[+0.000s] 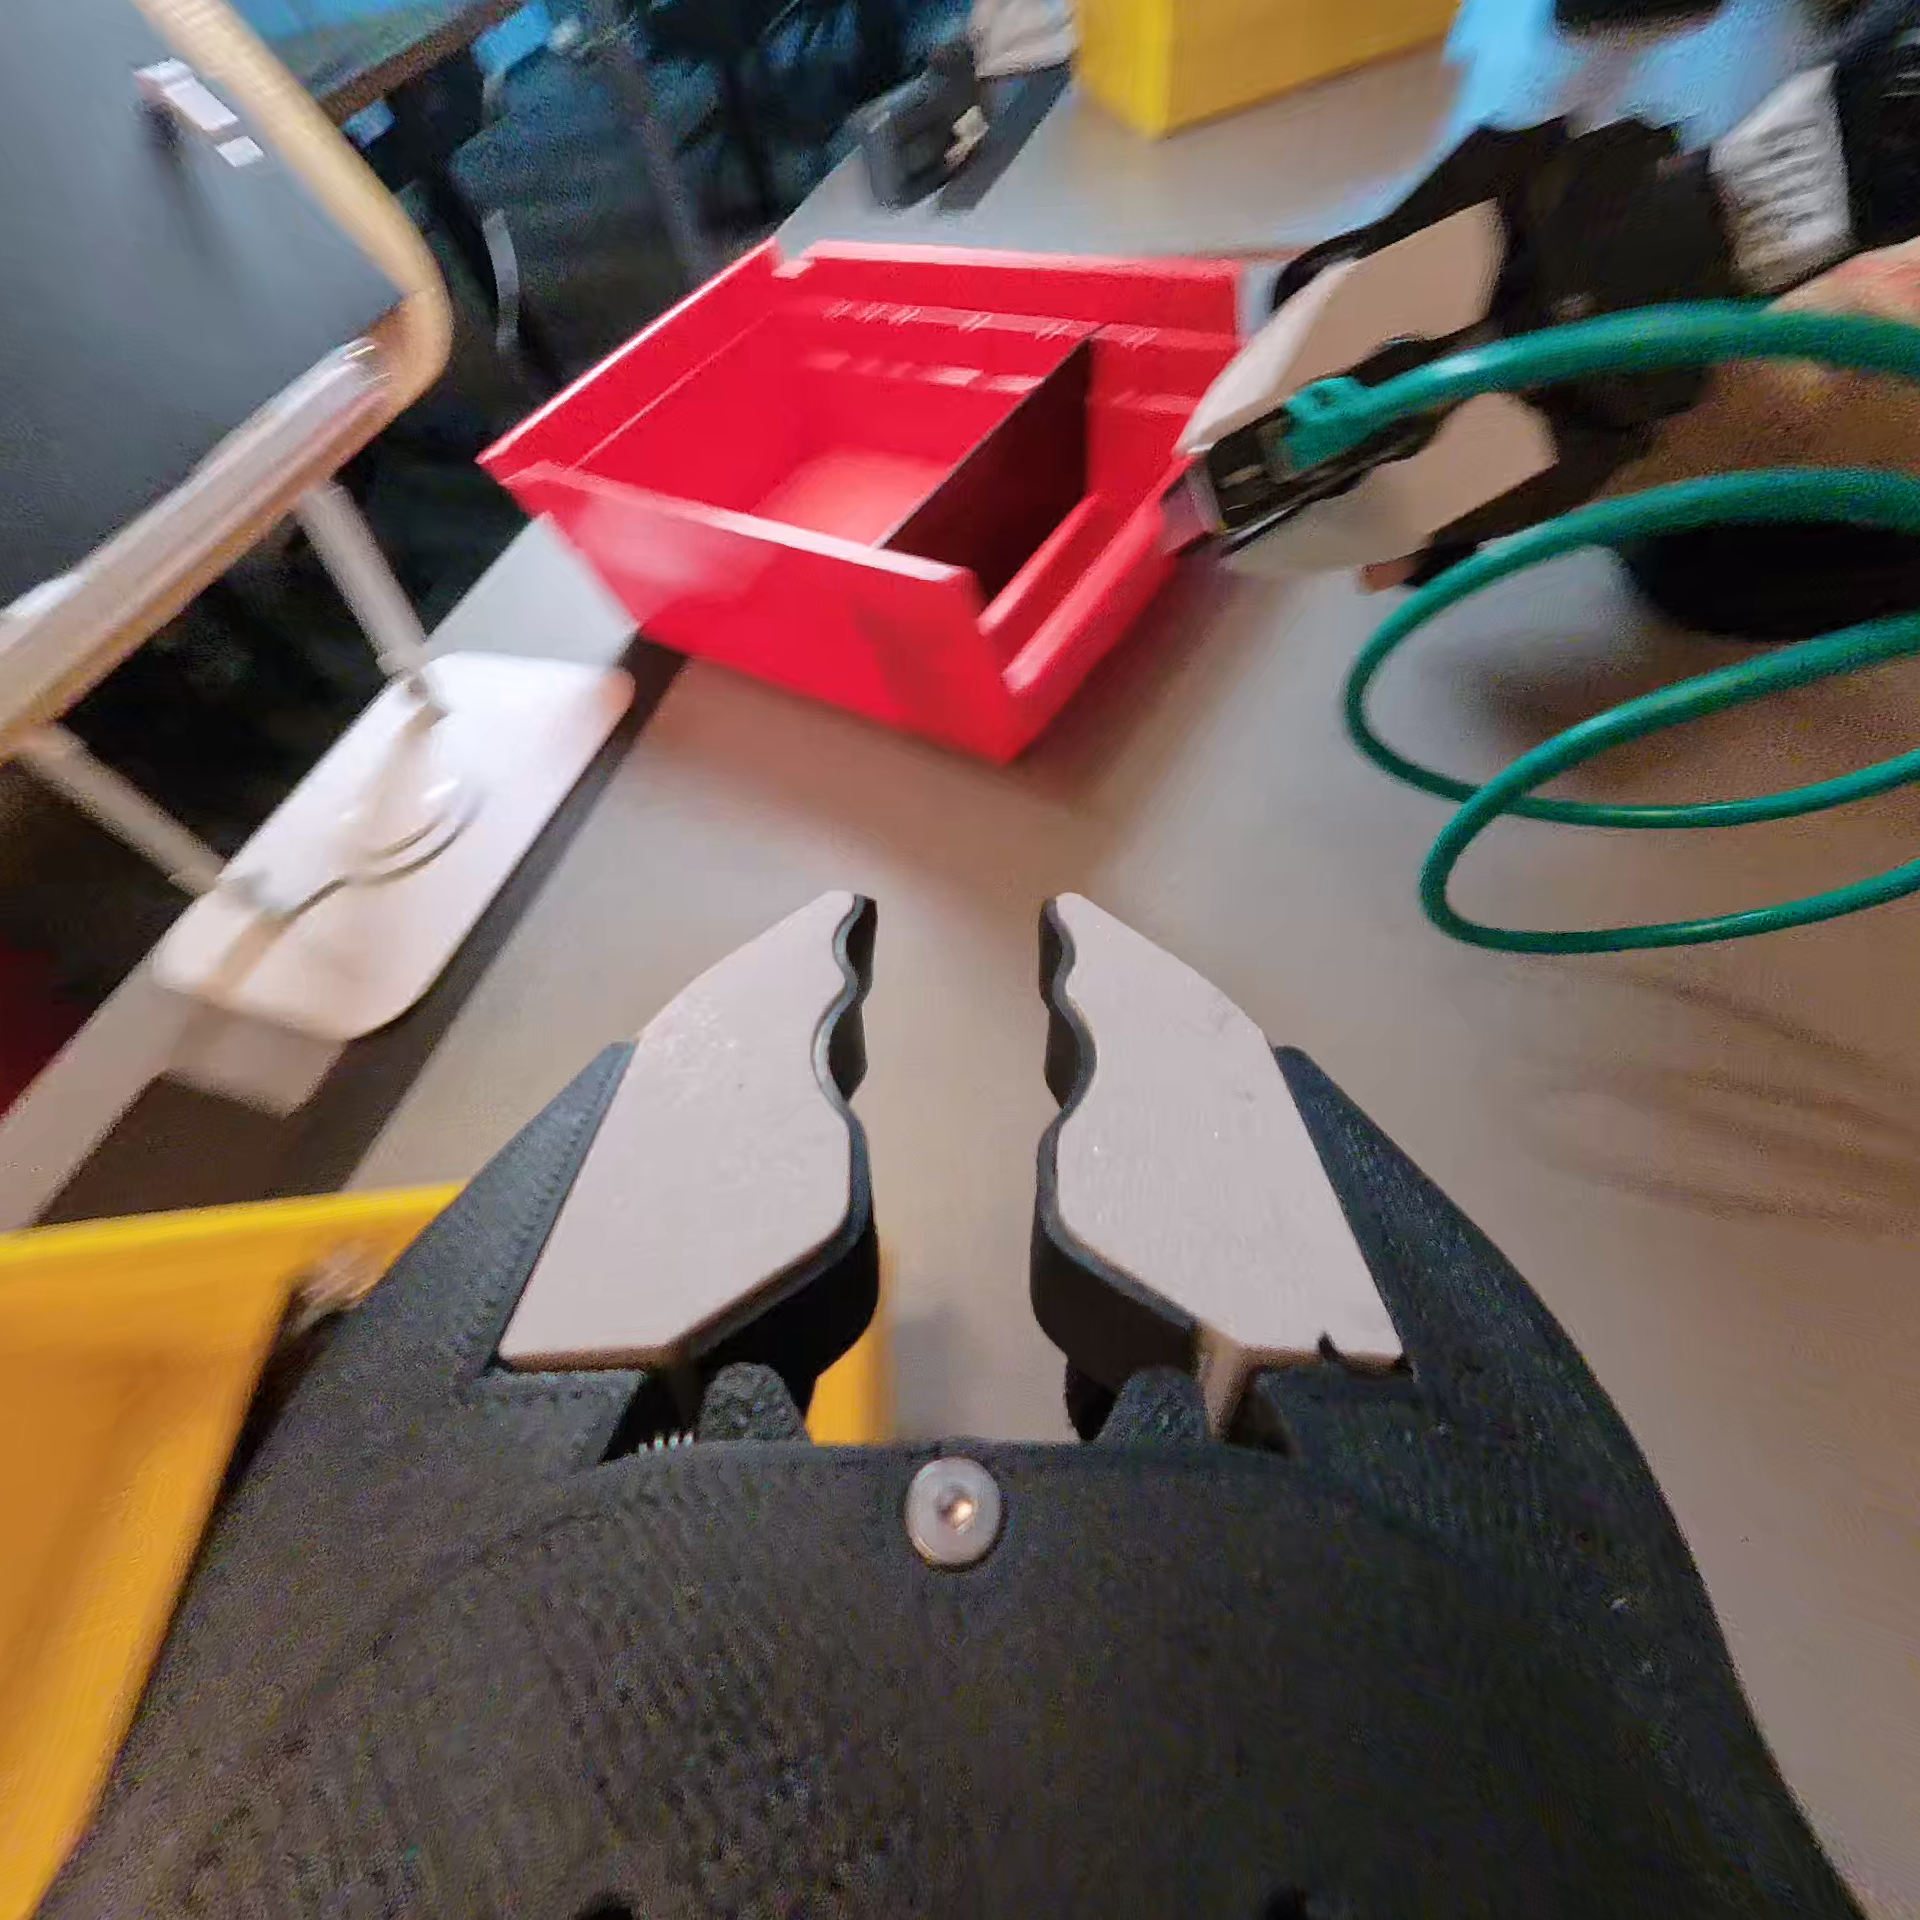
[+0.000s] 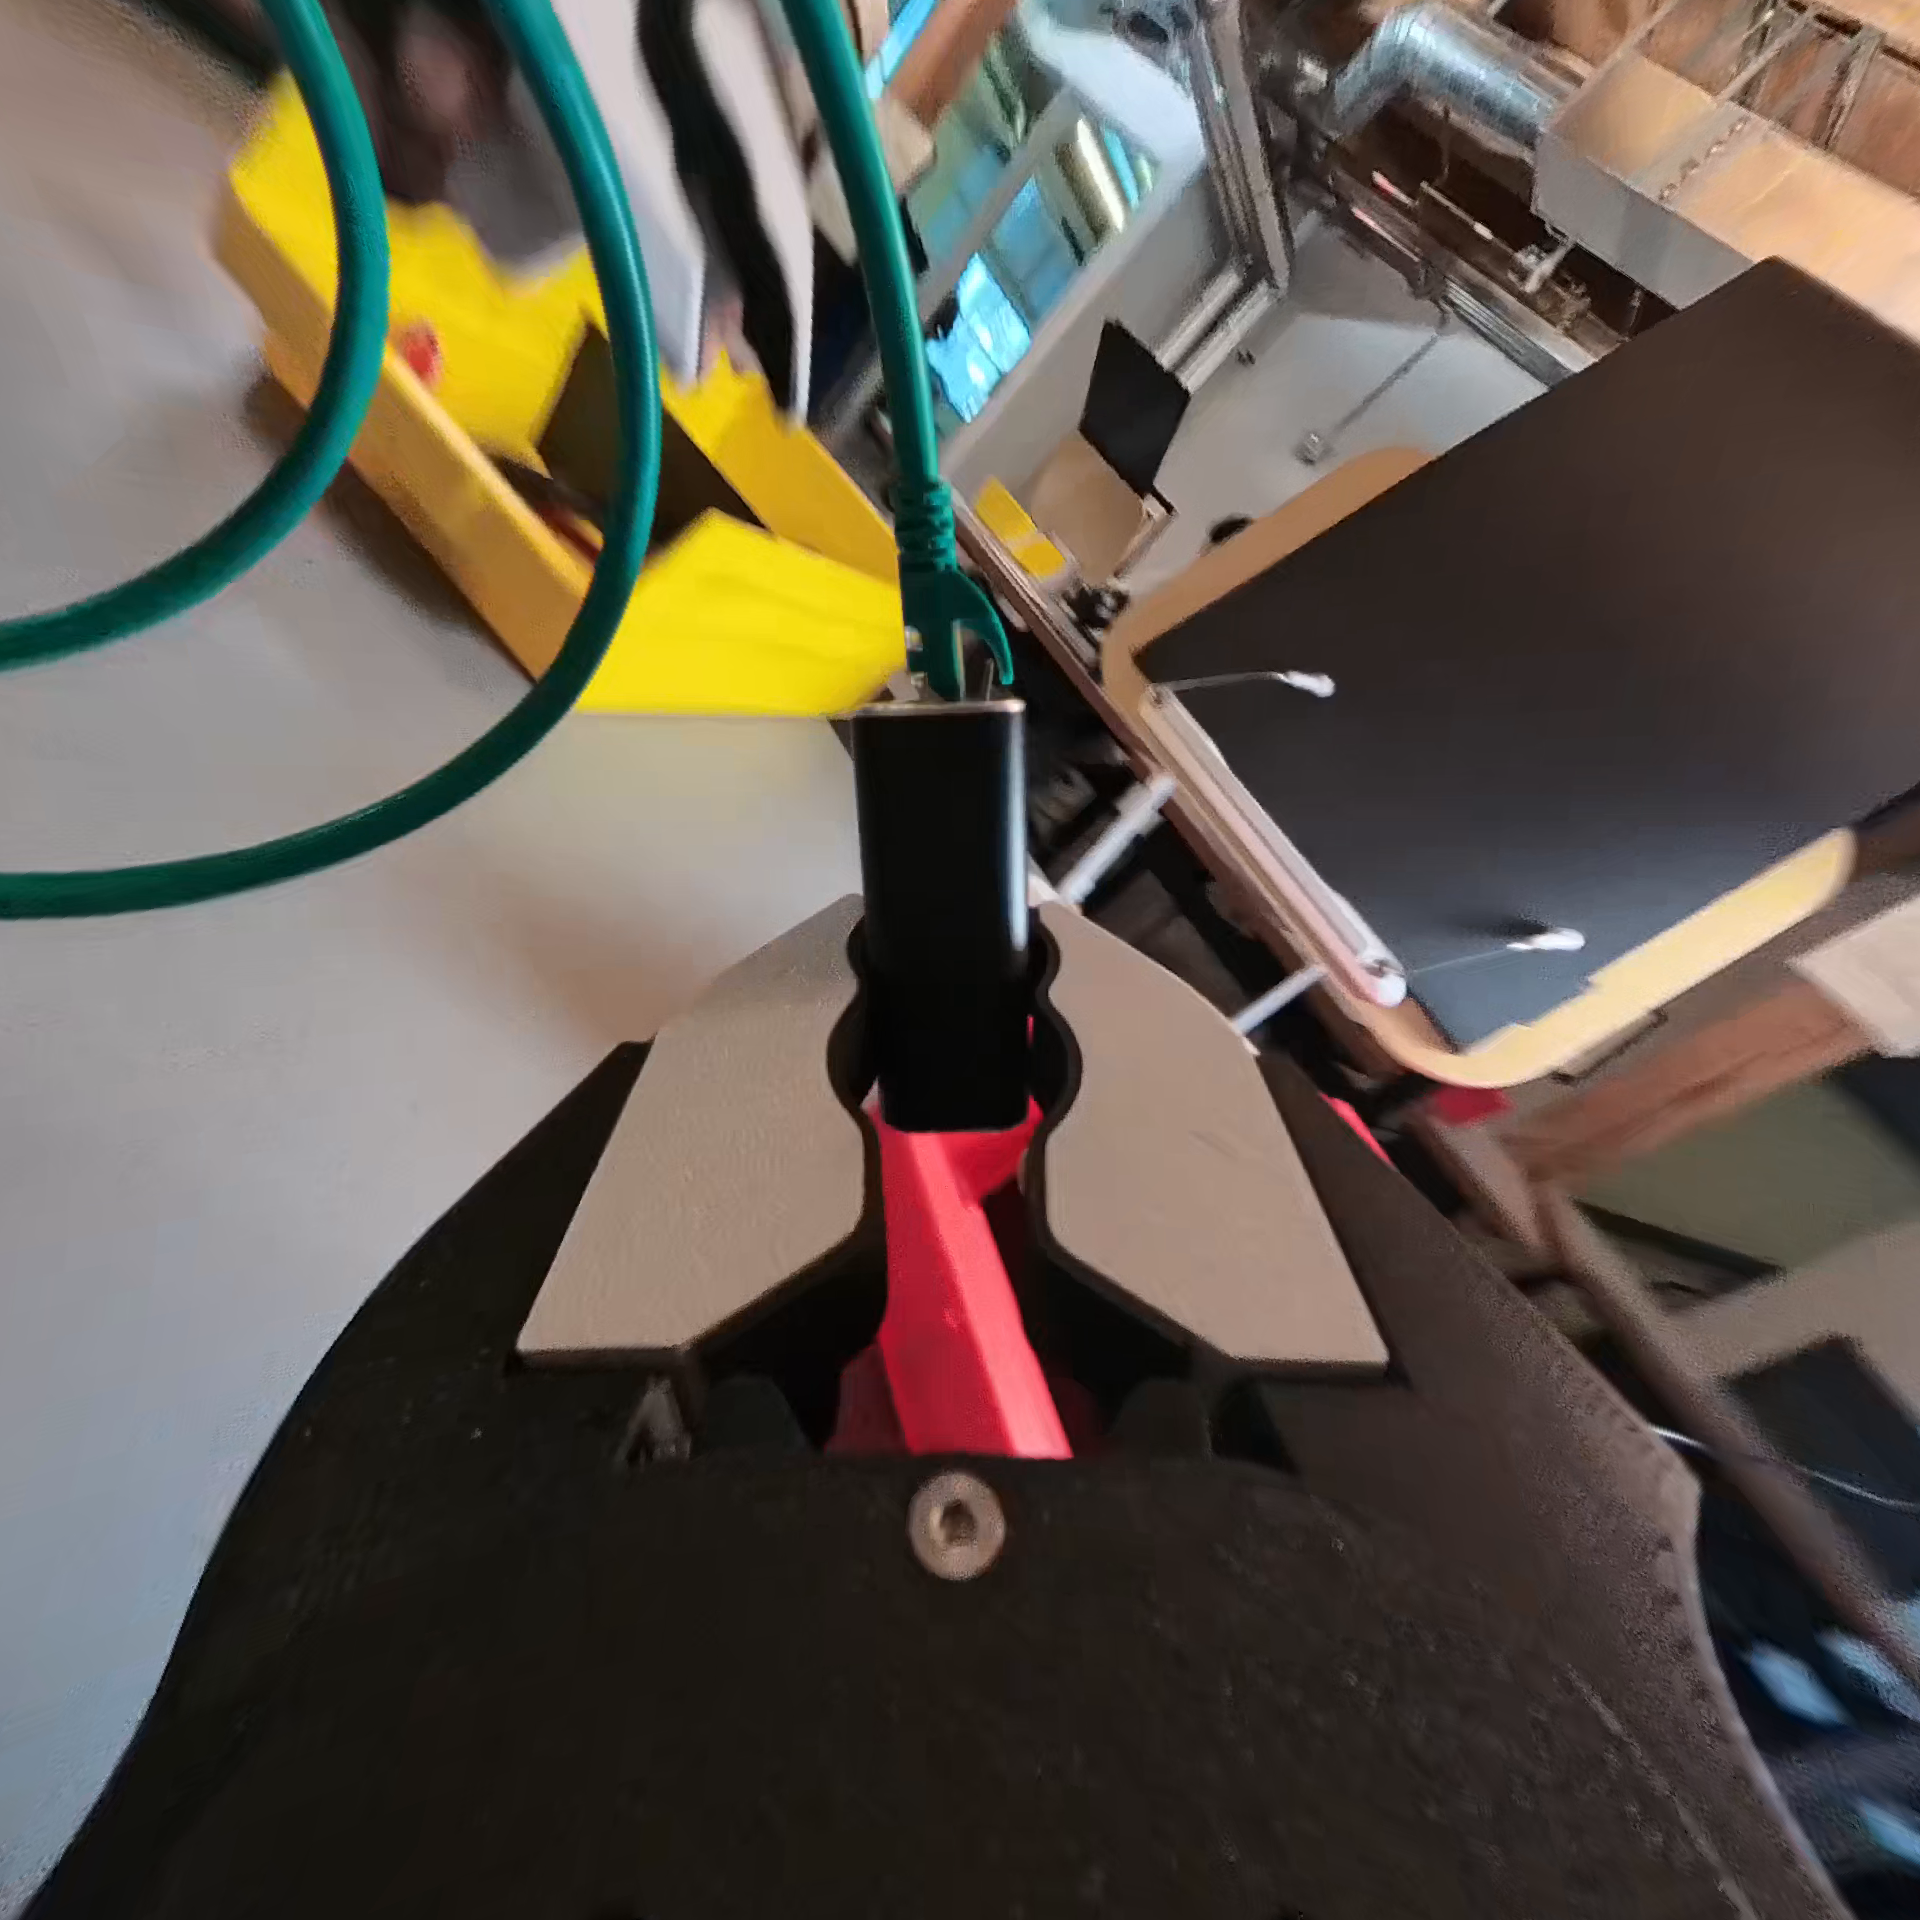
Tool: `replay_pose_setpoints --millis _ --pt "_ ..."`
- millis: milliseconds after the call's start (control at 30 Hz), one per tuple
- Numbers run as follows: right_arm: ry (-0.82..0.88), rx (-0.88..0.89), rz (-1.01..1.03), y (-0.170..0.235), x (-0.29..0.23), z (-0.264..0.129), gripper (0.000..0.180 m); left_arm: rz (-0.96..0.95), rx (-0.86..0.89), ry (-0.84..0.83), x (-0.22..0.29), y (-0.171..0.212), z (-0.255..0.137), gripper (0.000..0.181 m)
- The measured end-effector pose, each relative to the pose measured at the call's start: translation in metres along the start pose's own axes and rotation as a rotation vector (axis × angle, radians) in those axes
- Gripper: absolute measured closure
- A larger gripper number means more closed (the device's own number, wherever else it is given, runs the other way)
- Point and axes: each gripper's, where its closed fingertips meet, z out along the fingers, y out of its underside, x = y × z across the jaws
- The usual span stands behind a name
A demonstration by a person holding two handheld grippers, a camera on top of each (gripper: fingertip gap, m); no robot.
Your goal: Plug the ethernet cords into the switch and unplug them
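In the right wrist view my right gripper [image 2: 943, 925] is shut on a small black switch [image 2: 940, 831] and holds it up off the table. A green ethernet cord [image 2: 623, 416] is plugged into the switch's far end by its plug [image 2: 928, 551] and loops away to the left. In the left wrist view my left gripper [image 1: 956, 914] is open and empty above the grey table [image 1: 1143, 987]. The right gripper [image 1: 1216, 509] shows at its upper right, with the switch [image 1: 1309, 468] and the cord's loops [image 1: 1558, 727].
A red bin [image 1: 831, 603] with a black divider [image 1: 997, 488] sits ahead of the left gripper; it also shows under the right gripper [image 2: 956, 1299]. A yellow bin [image 1: 104, 1455] is at the lower left, another [image 1: 1226, 52] far back. A white stand base [image 1: 416, 831] lies left.
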Motion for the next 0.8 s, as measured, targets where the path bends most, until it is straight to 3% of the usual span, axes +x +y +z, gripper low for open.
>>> replay_pose_setpoints --millis 33,200,367,533,800 --pt "-0.024 0.049 0.071 -0.009 -0.003 0.0 0.155 -0.001 0.04 0.047 0.016 -0.003 0.011 0.15" --pt "-0.208 0.285 0.299 -0.057 -0.025 -0.008 0.155 0.036 0.143 0.204 0.06 -0.024 0.054 0.143" --pt "-0.373 0.385 0.487 -0.078 -0.041 -0.014 0.155 0.068 0.267 0.457 0.108 -0.049 0.057 0.142" --pt "-0.449 0.365 0.655 -0.069 -0.04 -0.012 0.155 0.027 0.322 0.407 0.102 -0.055 0.052 0.16" --pt "-0.547 0.341 0.722 -0.066 -0.055 -0.01 0.155 -0.076 0.366 0.465 0.109 -0.057 0.051 0.158"
